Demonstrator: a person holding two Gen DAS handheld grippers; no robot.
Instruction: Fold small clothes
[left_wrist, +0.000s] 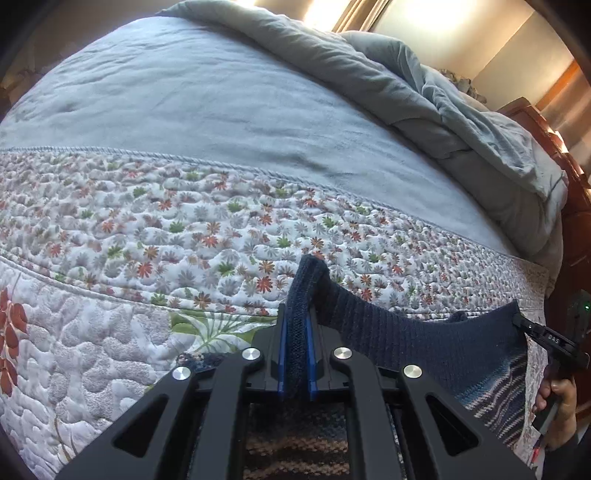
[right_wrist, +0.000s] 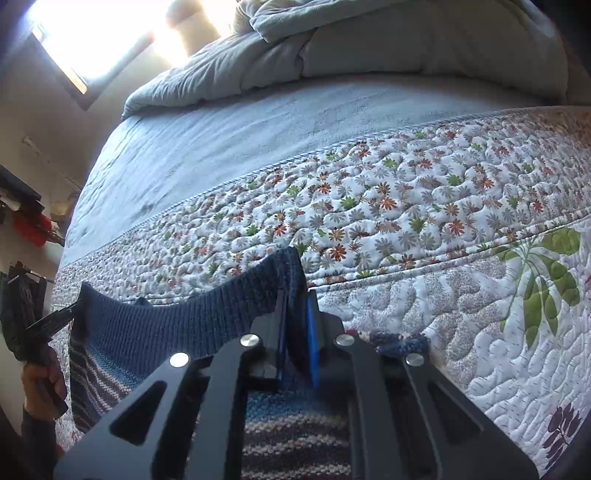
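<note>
A small knitted garment (left_wrist: 424, 339) with a dark blue ribbed hem and striped body hangs stretched between both grippers above the bed. My left gripper (left_wrist: 297, 317) is shut on one corner of the ribbed hem. My right gripper (right_wrist: 297, 306) is shut on the other corner of the garment (right_wrist: 155, 332). The right gripper shows at the right edge of the left wrist view (left_wrist: 517, 320), and the left gripper at the left edge of the right wrist view (right_wrist: 75, 304). The striped part hangs below the hem.
The bed is covered by a floral quilt (left_wrist: 184, 229) in front and a grey-blue sheet (left_wrist: 184, 103) behind it. A bunched grey duvet (left_wrist: 424, 99) lies at the far side. A wooden bed frame (left_wrist: 576, 206) is at the right. A bright window (right_wrist: 92, 37) is at the left.
</note>
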